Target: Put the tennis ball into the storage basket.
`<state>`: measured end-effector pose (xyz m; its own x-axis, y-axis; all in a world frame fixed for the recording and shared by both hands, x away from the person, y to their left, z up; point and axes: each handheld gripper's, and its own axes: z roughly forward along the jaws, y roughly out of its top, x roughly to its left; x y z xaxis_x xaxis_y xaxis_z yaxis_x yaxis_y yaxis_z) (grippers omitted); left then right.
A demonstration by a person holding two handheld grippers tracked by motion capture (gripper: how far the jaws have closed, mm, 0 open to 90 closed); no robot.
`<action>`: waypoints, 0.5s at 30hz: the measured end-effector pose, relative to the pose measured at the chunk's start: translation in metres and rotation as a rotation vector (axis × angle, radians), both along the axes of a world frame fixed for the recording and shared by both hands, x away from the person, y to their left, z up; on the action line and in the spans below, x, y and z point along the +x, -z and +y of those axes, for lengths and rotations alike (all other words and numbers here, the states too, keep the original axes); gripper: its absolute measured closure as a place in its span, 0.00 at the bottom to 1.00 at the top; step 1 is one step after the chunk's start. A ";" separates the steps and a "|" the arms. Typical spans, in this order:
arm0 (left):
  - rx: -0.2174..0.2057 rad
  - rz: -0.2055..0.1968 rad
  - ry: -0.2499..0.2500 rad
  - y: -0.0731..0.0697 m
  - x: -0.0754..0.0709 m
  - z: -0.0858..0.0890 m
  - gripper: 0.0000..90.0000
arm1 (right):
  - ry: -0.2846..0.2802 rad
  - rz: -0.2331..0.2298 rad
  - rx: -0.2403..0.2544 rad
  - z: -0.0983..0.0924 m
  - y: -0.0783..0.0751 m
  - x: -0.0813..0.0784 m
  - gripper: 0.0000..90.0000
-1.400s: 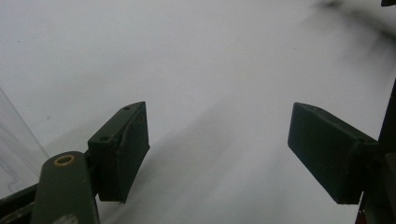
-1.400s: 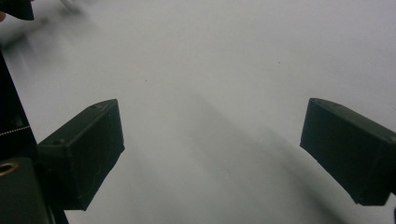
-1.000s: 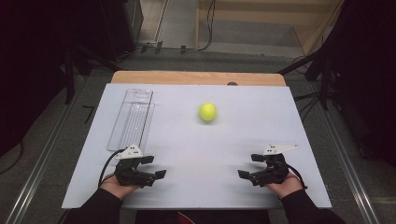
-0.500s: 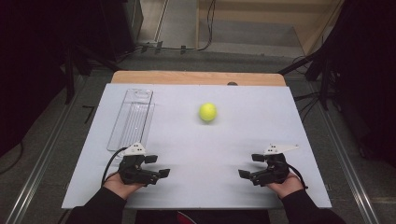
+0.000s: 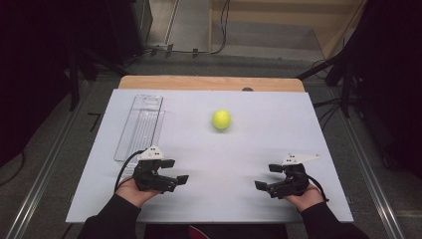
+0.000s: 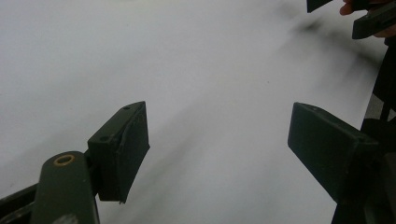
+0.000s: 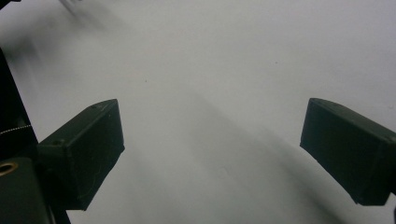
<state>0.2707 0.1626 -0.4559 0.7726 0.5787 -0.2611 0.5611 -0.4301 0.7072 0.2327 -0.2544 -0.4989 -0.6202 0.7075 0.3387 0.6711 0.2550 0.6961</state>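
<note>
A yellow-green ball (image 5: 221,119) lies on the white table (image 5: 239,149), a little beyond its middle. My left gripper (image 5: 176,170) hovers near the front left, its jaws pointing right toward the table's centre. In the left gripper view this gripper (image 6: 219,140) stands open over bare white surface, nothing between the jaws. My right gripper (image 5: 267,177) sits near the front right and points left. It is open too, and the right gripper view shows the same gripper (image 7: 212,144) with only table between its jaws. Both grippers are well short of the ball.
A clear plastic tray (image 5: 142,124) lies lengthwise along the table's left side, just beyond my left gripper. A wooden board (image 5: 209,82) edges the far side. The other gripper's jaws (image 6: 369,16) show at the top right of the left gripper view. Dark floor and cables surround the table.
My left gripper has shifted slightly right and away from the front edge, lifting a little. The right gripper, ball and tray have stayed put.
</note>
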 end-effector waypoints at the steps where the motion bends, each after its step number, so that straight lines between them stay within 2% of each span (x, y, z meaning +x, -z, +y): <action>1: 0.000 0.000 0.000 0.000 0.000 0.000 0.24 | 0.000 0.000 0.000 0.000 0.000 0.000 0.05; 9: 0.009 0.023 -0.032 -0.008 0.012 -0.003 0.24 | 0.001 -0.005 -0.001 0.000 0.000 0.000 0.05; 15: 0.008 0.028 -0.026 -0.015 0.021 -0.009 0.23 | -0.001 -0.002 -0.004 0.001 0.000 0.001 0.05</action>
